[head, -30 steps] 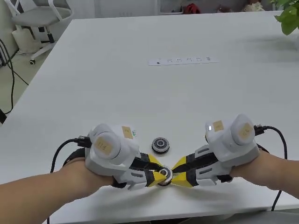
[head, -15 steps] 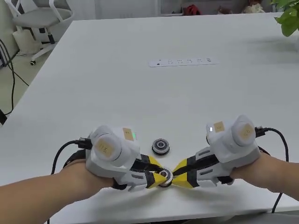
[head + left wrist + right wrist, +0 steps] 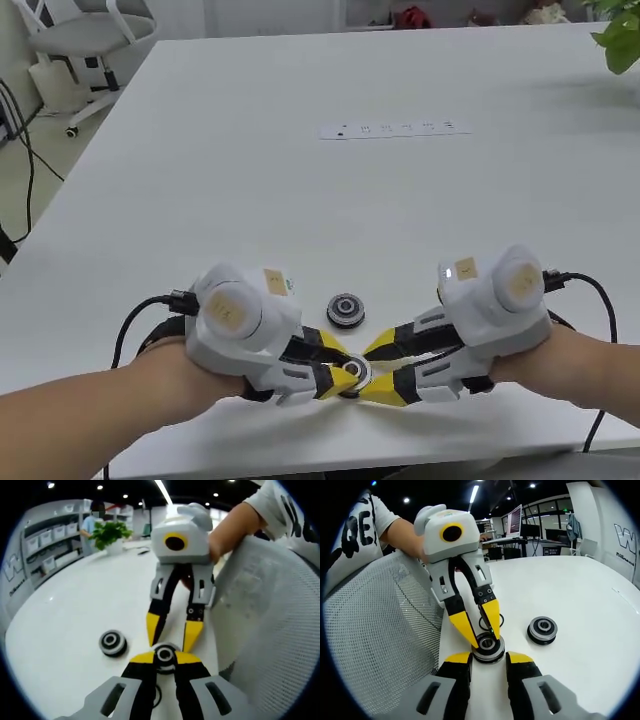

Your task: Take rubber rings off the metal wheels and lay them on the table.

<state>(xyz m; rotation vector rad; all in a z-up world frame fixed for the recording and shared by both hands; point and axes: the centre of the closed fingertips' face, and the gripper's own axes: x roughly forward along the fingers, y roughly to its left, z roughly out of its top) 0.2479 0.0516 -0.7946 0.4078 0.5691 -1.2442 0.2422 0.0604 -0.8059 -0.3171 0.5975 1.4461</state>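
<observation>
Left gripper (image 3: 165, 657) clamps a round metal wheel (image 3: 165, 654) with a black rubber ring (image 3: 485, 658). Right gripper (image 3: 489, 658) has its yellow-tipped jaws spread apart around it.

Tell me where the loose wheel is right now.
In the head view the loose wheel lies on the white table near its front edge, just beyond the held wheel.
</observation>
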